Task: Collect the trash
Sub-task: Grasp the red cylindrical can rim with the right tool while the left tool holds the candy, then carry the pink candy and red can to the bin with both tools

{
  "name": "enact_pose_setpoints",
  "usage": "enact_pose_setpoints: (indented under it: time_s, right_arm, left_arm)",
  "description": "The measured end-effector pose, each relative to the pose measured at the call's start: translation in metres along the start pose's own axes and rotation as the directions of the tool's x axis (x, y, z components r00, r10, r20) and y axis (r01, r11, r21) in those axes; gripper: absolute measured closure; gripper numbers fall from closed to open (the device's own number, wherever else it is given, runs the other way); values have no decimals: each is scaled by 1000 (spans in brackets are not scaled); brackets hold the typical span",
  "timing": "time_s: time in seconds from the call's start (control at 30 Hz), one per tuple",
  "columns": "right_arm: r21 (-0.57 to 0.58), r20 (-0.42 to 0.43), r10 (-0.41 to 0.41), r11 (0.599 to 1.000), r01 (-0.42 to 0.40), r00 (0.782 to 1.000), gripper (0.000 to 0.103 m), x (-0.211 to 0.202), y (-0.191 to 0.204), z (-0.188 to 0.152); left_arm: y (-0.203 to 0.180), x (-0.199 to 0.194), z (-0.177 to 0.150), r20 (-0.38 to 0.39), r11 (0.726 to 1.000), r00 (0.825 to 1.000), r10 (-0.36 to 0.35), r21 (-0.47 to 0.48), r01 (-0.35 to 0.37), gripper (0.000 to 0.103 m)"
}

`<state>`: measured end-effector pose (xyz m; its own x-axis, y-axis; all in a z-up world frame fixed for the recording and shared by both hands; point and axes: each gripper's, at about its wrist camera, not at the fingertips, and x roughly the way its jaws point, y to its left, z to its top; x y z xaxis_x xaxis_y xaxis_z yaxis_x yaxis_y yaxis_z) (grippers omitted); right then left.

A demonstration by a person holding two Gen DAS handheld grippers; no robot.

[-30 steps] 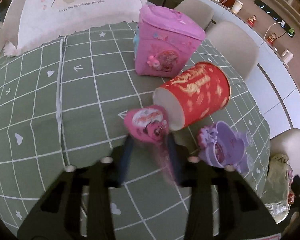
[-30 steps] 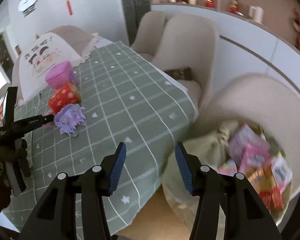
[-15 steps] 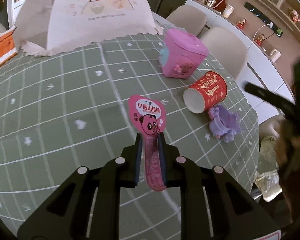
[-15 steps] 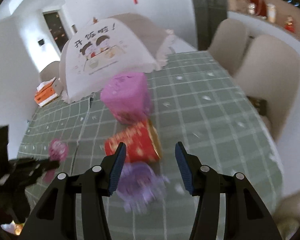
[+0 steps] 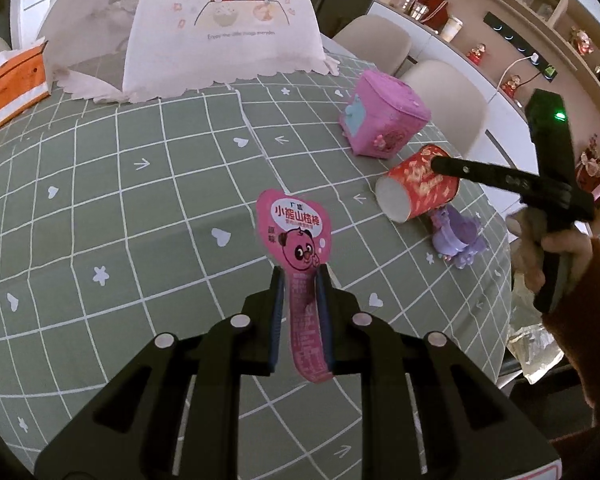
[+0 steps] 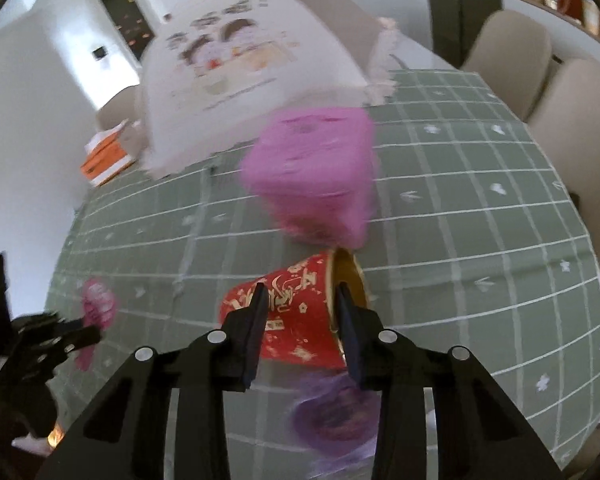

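My left gripper [image 5: 299, 276] is shut on the tail of a pink snack wrapper [image 5: 296, 236] with a cartoon bear, held above the green checked tablecloth [image 5: 140, 208]. A red paper cup [image 6: 296, 328] lies on its side, mouth to the right in the right wrist view. My right gripper [image 6: 300, 296] hovers over the cup near its rim. Its jaws are closing, one finger on each side of the cup's upper part, and I see no pad pressing. The left wrist view shows the red cup [image 5: 420, 188] with the right gripper's tip at its top.
A purple toy cup [image 5: 460, 236] lies just beside the red cup. A pink box [image 5: 384, 120] stands behind them, with a white mesh food cover [image 5: 220, 20] and an orange box [image 5: 8, 80] farther back. Beige chairs [image 5: 444, 92] and a plastic bag [image 5: 532, 352] are past the table's right edge.
My left gripper lifted the pink wrapper and pulled back from the cups. My right gripper swung from the bag on the chair to over the red cup and narrowed its jaws.
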<state>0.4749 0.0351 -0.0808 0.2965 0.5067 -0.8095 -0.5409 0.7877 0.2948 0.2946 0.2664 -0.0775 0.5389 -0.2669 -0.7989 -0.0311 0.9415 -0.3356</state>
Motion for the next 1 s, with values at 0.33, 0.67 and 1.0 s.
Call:
enact_pose_setpoints:
  time_s: [0.33, 0.67, 1.0]
  right_arm:
    - [48, 30, -4, 999, 3, 1000, 94, -8, 60, -26]
    - [74, 171, -67, 996, 55, 983, 97, -101, 60, -56]
    - [65, 332, -137, 990, 122, 933, 97, -266, 15, -162]
  left_arm:
    - [12, -3, 7, 16, 998, 998, -66, -6, 66, 87]
    - [-34, -34, 14, 99, 995, 992, -82, 72, 75, 87]
    - [-206, -72, -24, 172, 964, 969, -180, 226, 139, 87]
